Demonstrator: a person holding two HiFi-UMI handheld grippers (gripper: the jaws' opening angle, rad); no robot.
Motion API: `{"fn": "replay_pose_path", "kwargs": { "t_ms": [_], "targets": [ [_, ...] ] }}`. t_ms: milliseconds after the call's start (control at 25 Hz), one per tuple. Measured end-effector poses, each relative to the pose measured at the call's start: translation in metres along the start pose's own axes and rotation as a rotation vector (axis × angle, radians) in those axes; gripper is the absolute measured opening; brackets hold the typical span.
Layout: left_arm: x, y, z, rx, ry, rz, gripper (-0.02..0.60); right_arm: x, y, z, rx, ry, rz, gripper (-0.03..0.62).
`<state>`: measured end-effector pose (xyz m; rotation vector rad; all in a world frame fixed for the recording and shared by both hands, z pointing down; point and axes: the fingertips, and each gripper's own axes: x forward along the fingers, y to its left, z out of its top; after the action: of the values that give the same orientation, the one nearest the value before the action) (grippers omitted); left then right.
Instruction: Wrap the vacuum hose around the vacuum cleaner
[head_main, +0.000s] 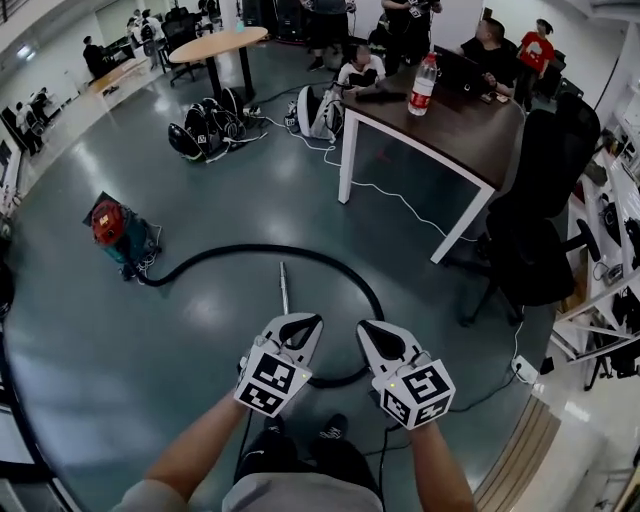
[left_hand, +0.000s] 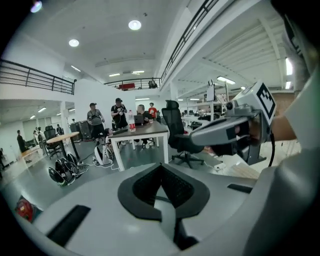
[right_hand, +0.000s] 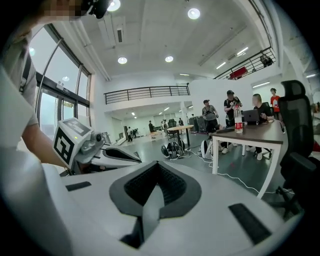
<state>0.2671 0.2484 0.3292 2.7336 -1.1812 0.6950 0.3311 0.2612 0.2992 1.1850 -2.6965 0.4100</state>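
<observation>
Shining grey floor (head_main: 100, 340), looped vacuum hose (head_main: 250, 248), red vacuum cleaner (head_main: 115, 232), dark-topped table (head_main: 455, 125).

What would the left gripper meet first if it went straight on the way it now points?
Held roughly level, above the hose, the left gripper aims at the white-legged table, near its right leg. That probably comes first; the black office chair stands close beside it, and depth is unclear.
</observation>
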Motion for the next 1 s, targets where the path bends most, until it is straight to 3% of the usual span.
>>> {"fn": "replay_pose_path", "kwargs": {
  "t_ms": [120, 400, 600, 760, 920, 1000],
  "targets": [
    [0.026, 0.003, -0.056, 0.004, 0.084, 0.003, 0.006, 0.014, -0.015, -0.049, 0.011, 0.068, -0.005, 0.003],
    [0.091, 0.001, -0.207, 0.035, 0.242, -0.08, 0.008, 0.066, -0.045, -0.191, -0.038, 0.224, -0.026, 0.005],
    [0.123, -0.007, -0.339, -0.014, 0.351, -0.153, 0.008, 0.107, -0.044, -0.321, -0.038, 0.367, 0.007, 0.005],
    [0.154, -0.017, -0.446, -0.03, 0.391, -0.218, 0.008, 0.143, -0.035, -0.445, -0.036, 0.476, 0.077, 0.053],
    [0.189, -0.033, -0.556, 0.02, 0.457, -0.306, 0.012, 0.171, -0.043, -0.559, -0.065, 0.561, 0.118, 0.071],
    [0.205, -0.046, -0.61, 0.053, 0.498, -0.364, 0.052, 0.18, -0.05, -0.607, -0.074, 0.581, 0.13, 0.071]
  ]
}}
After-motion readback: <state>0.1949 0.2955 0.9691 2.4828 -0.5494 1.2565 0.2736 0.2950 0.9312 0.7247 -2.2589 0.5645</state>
